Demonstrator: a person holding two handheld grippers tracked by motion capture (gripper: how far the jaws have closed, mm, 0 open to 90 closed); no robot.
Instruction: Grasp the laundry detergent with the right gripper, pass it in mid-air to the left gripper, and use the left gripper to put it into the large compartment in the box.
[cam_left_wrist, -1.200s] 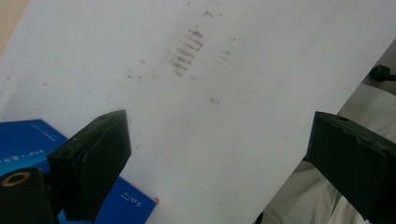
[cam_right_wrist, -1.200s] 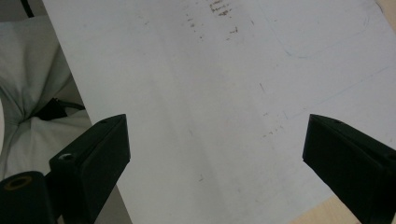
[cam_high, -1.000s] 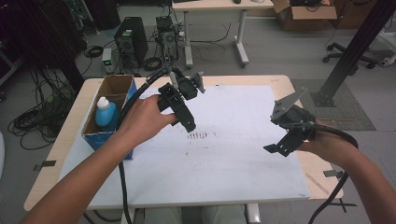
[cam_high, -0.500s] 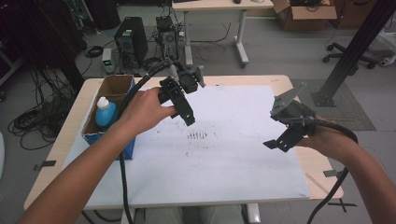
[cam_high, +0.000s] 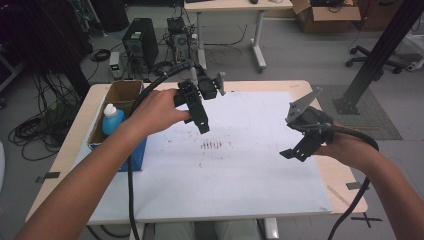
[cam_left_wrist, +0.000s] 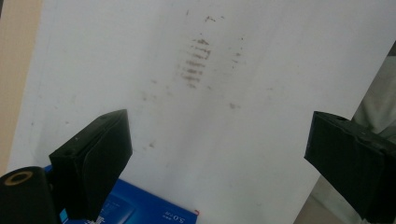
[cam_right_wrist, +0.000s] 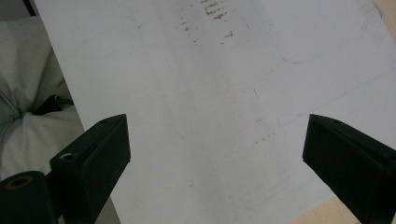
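My left gripper (cam_high: 202, 121) hangs over the far left part of a white sheet (cam_high: 240, 190), held from above by a hand, its jaws pointing down. In the left gripper view the gripper (cam_left_wrist: 219, 158) stands open, with nothing between its jaws and the sheet below. My right gripper (cam_high: 299, 149) hovers above the sheet's right side, tilted toward the middle. It is open too (cam_right_wrist: 217, 158), with bare sheet beneath. A patch of dark smudges (cam_high: 212, 145) marks the sheet between the two grippers, seen as smudges (cam_left_wrist: 196, 63) and smudges (cam_right_wrist: 212, 9).
A cardboard box (cam_high: 125, 92) at the table's left edge holds a blue bottle (cam_high: 112, 120); its blue side (cam_left_wrist: 140, 212) lies near my left gripper. Bare wooden table (cam_high: 345, 190) borders the sheet. Beyond the table stand computers, cables and a desk (cam_high: 225, 7).
The left hand has carried its gripper slightly toward the far side of the table. The right gripper has barely moved. Both stay open.
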